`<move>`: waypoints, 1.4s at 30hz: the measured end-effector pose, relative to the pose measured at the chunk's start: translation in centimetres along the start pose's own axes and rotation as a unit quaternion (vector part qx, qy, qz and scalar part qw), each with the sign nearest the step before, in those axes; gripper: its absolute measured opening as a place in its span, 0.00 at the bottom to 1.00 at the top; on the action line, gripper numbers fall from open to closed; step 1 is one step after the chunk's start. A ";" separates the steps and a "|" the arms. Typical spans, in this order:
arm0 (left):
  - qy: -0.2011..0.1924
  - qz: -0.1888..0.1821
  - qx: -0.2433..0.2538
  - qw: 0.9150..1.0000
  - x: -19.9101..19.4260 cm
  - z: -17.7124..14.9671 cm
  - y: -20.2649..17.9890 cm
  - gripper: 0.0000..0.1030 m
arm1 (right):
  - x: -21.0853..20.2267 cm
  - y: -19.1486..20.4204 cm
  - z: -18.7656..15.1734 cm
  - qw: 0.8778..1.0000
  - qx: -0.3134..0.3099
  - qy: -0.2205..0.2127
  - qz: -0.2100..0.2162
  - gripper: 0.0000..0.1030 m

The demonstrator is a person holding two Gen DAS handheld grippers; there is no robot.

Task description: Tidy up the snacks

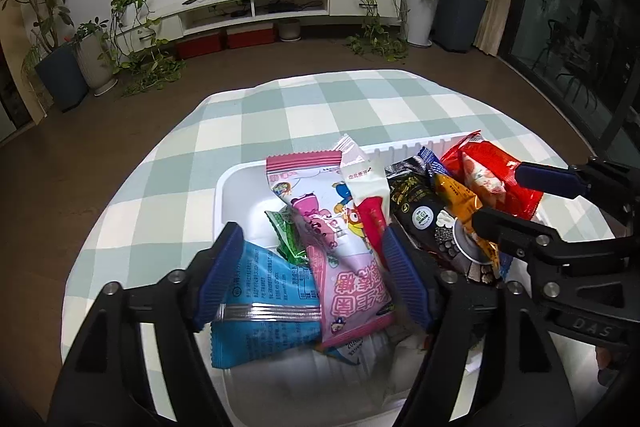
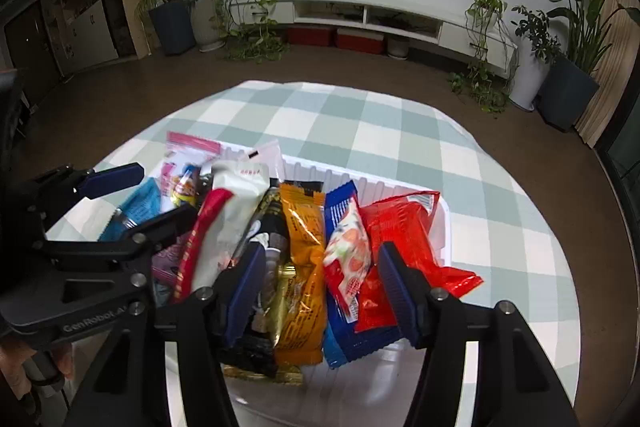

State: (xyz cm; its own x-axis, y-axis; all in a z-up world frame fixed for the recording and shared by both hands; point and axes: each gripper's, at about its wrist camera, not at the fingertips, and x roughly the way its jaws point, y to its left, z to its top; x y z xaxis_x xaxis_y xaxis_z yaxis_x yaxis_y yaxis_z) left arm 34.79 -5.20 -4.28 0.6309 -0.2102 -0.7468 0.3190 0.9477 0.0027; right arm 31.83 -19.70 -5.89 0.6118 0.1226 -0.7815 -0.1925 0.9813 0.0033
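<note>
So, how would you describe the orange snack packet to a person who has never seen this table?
Find the white tray on the checked tablecloth. Snack packets stand in a row inside it; the orange packet is near the middle, between a black packet and a blue one. It is the only orange wrapper.

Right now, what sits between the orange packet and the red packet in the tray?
In the right wrist view, a blue packet with a small red-and-white candy bag on it lies between the orange packet and the red packet.
</note>
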 end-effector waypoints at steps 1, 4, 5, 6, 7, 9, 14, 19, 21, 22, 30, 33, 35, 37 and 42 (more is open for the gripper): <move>-0.002 -0.001 -0.001 1.000 -0.2 0.0 0.0 0.73 | -0.5 0.1 0.0 1.000 0.001 -0.004 0.001 0.60; -0.010 0.002 -0.002 1.000 -1.3 -0.1 -0.1 0.78 | -1.8 0.1 0.0 1.000 0.007 -0.016 0.008 0.63; -0.014 0.003 -0.002 1.000 -1.9 -0.2 -0.1 0.82 | -2.6 0.0 -0.1 1.000 0.013 -0.024 0.012 0.65; -0.022 0.005 -0.003 1.000 -2.7 -0.2 -0.1 0.85 | -3.3 -0.1 -0.1 0.999 0.018 -0.033 0.015 0.68; -0.030 0.008 -0.002 1.000 -3.5 -0.3 -0.2 0.86 | -4.1 -0.2 -0.3 0.999 0.023 -0.043 0.017 0.70; -0.054 0.020 -0.001 0.998 -5.6 -0.4 -0.3 0.95 | -6.0 -0.4 -0.5 0.997 0.034 -0.069 0.026 0.77; -0.149 0.070 -0.005 0.986 -12.3 -1.5 -1.0 1.00 | -13.1 -0.9 -2.1 0.980 0.055 -0.185 0.037 0.92; -0.252 0.150 -0.004 0.956 -20.3 -4.1 -3.3 1.00 | -21.9 -0.9 -5.1 0.936 0.075 -0.342 0.018 1.00; -0.272 0.192 -0.011 0.943 -23.0 -5.7 -4.5 1.00 | -25.5 -0.8 -6.6 0.913 0.084 -0.399 -0.001 1.00; -0.278 0.196 -0.019 0.940 -24.2 -6.2 -4.7 1.00 | -26.8 -0.6 -7.1 0.905 0.087 -0.417 -0.009 1.00; -0.195 0.135 -0.095 0.967 -27.4 -9.9 -4.2 1.00 | -32.1 0.5 -9.9 0.906 0.113 -0.404 -0.061 1.00; -0.144 0.127 -0.107 0.976 -26.5 -12.1 -4.2 1.00 | -30.3 0.9 -11.2 0.932 0.120 -0.336 -0.058 1.00; -0.122 0.121 -0.109 0.979 -26.1 -13.7 -4.4 1.00 | -29.5 0.9 -12.5 0.941 0.130 -0.308 -0.061 1.00; -0.104 0.114 -0.117 0.981 -25.6 -15.3 -4.1 1.00 | -28.5 0.8 -13.6 0.949 0.139 -0.274 -0.065 1.00; -0.075 0.115 -0.123 0.983 -24.1 -18.4 -3.6 1.00 | -25.6 1.0 -15.6 0.967 0.149 -0.198 -0.063 1.00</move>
State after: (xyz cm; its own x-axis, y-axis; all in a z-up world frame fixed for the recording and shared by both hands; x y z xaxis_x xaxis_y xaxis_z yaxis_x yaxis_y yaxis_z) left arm 5.39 0.89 1.47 0.7691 0.0000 -0.6391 -0.0132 0.9998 -0.0160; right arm 4.00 -24.16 4.44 0.8735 -0.0116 -0.4866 0.0967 0.9839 0.1502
